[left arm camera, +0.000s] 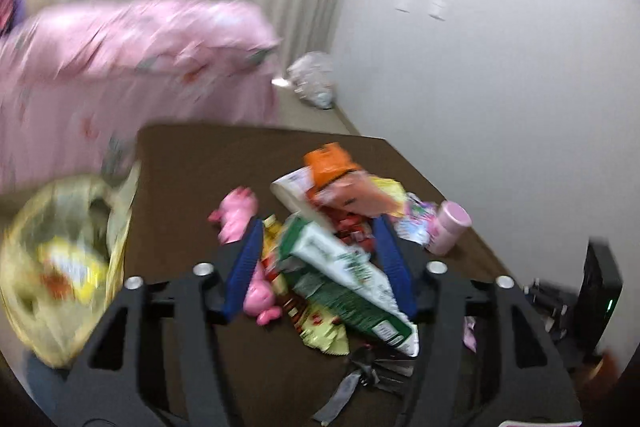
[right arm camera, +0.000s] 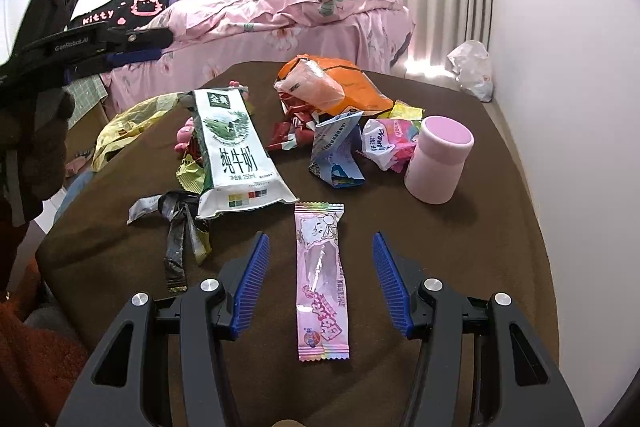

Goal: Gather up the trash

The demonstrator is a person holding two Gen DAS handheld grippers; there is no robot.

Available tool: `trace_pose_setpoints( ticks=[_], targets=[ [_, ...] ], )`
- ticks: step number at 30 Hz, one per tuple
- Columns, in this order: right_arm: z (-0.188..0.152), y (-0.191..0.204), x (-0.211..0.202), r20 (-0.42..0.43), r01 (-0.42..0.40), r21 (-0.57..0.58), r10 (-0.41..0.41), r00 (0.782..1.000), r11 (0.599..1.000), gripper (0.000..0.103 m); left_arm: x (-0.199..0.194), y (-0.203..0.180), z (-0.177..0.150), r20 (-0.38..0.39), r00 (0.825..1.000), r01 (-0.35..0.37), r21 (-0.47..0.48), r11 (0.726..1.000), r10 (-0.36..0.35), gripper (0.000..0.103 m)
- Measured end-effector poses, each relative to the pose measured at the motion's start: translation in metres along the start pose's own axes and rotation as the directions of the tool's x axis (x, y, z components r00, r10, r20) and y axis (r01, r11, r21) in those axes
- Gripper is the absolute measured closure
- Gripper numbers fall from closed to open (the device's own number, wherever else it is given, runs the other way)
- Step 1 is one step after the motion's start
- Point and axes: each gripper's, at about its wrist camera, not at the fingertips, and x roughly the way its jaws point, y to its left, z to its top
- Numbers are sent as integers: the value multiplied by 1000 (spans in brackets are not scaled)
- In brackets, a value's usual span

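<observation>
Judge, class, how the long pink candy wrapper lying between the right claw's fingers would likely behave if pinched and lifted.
The pink candy wrapper lies flat and thin, partly see-through, so it is probably very light and would likely droop from a pinch at one end. Its glossy film may slip against the blue pads. Flat on the brown tabletop, it probably offers little edge to catch.

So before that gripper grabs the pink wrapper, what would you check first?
1. Right gripper open: ok.
2. Pink wrapper between its fingers, untouched: ok.
3. Wrapper lies flat on the table, nothing on it: ok.
4. Milk carton clear of the fingers: ok.
5. Left gripper empty: looks open over the pile, ok.
6. Yellow bag open to take trash: cannot tell, blurred.
</observation>
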Motion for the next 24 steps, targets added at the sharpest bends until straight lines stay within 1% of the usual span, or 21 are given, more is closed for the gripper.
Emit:
trace_pose_setpoints(
  ticks=[2, 3, 4, 5, 6, 8, 9, 10, 14, 15, 16, 18, 19, 21, 22, 24],
  targets=[
    [0, -3, 3, -1, -3, 17, 3, 1000, 1000, 52, 7, 18, -7, -41, 999, 22, -107, 994, -26, 45],
    [0, -4, 5, -4, -6, 28, 6, 1000, 1000, 52, 15, 26, -12, -73, 996, 39, -161, 986, -51, 45],
    [0, -4, 7, -7, -8, 37, 8, 1000, 999, 52, 20, 28, -14, -83, 995, 46, -176, 983, -61, 45],
    [1, -4, 8, -8, -12, 42, 12, 1000, 999, 52, 25, 29, -14, -86, 994, 53, -180, 982, -69, 44],
    [1, -4, 8, -7, -15, 42, 15, 1000, 999, 52, 32, 27, -13, -81, 995, 52, -164, 985, -65, 44],
    [2, -2, 8, -4, -13, 31, 13, 1000, 999, 52, 45, 21, -10, -68, 997, 30, -113, 993, -38, 42],
    [2, 0, 6, 0, -4, 22, 4, 1000, 1000, 52, 57, 19, -8, -77, 997, 3, -87, 996, -10, 42],
    [1, 0, 6, 1, 5, 15, -5, 1000, 1000, 52, 64, 18, -8, -89, 996, -5, -89, 996, -3, 42],
    [-1, -5, 6, -2, 14, 27, -14, 1000, 1000, 52, 89, 15, -10, -164, 986, 7, -136, 991, -29, 43],
    [-1, -7, 6, -4, 15, 33, -15, 1000, 999, 52, 95, 11, -12, -190, 981, 12, -141, 990, -39, 44],
    [-2, -8, 6, -4, 16, 37, -16, 1000, 999, 52, 96, 8, -12, -195, 980, 23, -135, 991, -49, 60],
    [-2, -8, 3, 3, 19, 34, -19, 1000, 999, 52, 86, 3, -8, -169, 983, 45, -120, 992, -65, 63],
    [-2, -8, 2, 7, 21, 31, -21, 1000, 999, 52, 76, -2, -4, -136, 989, 48, -98, 994, -61, 65],
    [-1, -8, 0, 14, 24, 27, -24, 1000, 999, 52, 52, -14, 8, -61, 998, 32, -22, 999, -33, 67],
    [0, -8, -1, 16, 24, 28, -24, 1000, 999, 52, 39, -20, 12, -25, 999, 23, 15, 1000, -23, 68],
    [0, -8, -2, 21, 22, 29, -22, 1000, 999, 52, 15, -32, 19, 32, 999, 21, 78, 997, -24, 70]
  ],
)
